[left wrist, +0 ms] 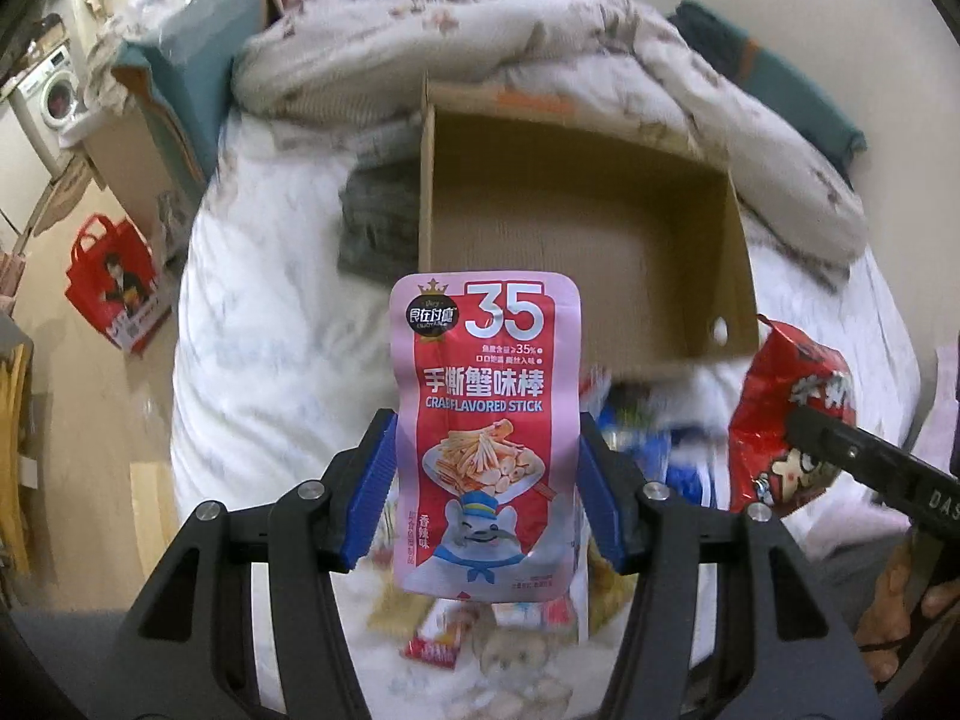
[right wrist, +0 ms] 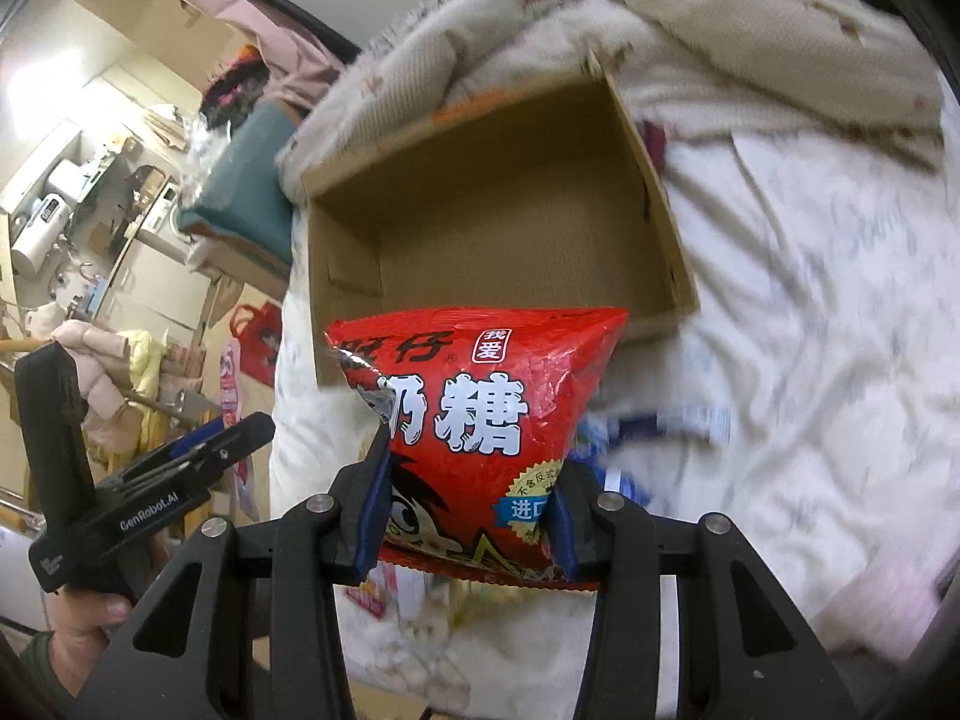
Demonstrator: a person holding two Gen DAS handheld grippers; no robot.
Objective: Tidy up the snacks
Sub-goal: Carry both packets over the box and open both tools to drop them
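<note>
This is a lived-in home bedroom. A bed (left wrist: 252, 324) with a white sheet fills the middle, and a rumpled floral quilt (left wrist: 480, 18) is heaped at its far edge. A washing machine (left wrist: 51, 97) stands off to one side, clothes hang nearby, and a red shopping bag (left wrist: 114, 285) sits on the wooden floor.

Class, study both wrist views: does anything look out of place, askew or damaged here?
Nothing looks damaged. The cardboard box sits empty and skewed on the bed, while loose snack packets lie scattered in front of it. Each set of tongs grips one packet: pink crab stick pouch left, red candy bag right.
</note>
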